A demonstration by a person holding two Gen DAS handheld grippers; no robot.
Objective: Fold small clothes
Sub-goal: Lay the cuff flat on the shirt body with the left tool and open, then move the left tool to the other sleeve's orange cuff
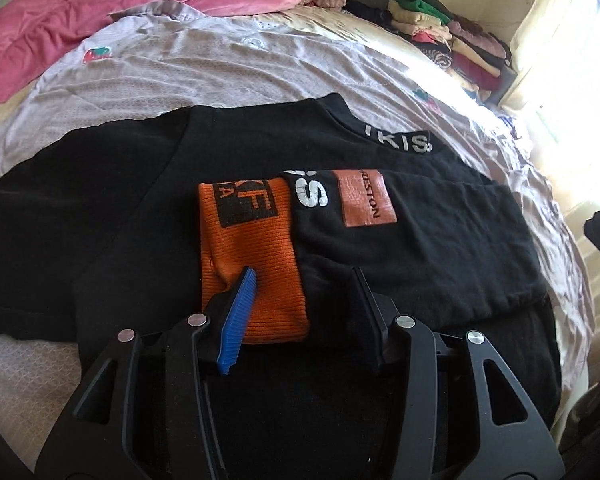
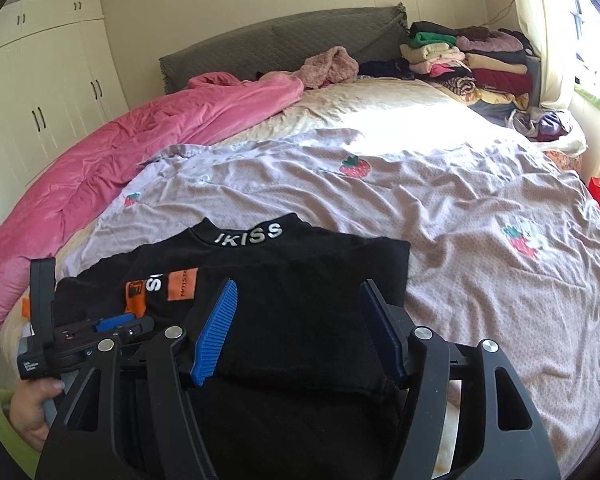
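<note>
A small black top (image 1: 120,208) with a white-lettered collar (image 1: 400,140) lies flat on the bed. One sleeve with an orange cuff (image 1: 252,256) is folded across its chest. My left gripper (image 1: 304,276) is open, its fingers either side of the cuff's near end, just above the cloth. In the right wrist view the same top (image 2: 300,280) lies under my right gripper (image 2: 298,288), which is open and empty over its right half. The left gripper (image 2: 120,322) shows there at the lower left, held in a hand.
The bed has a lilac strawberry-print sheet (image 2: 460,208). A pink quilt (image 2: 120,152) runs along its left side. Stacks of folded clothes (image 2: 468,60) sit at the far right corner by the headboard (image 2: 280,36). A white wardrobe (image 2: 40,80) stands left.
</note>
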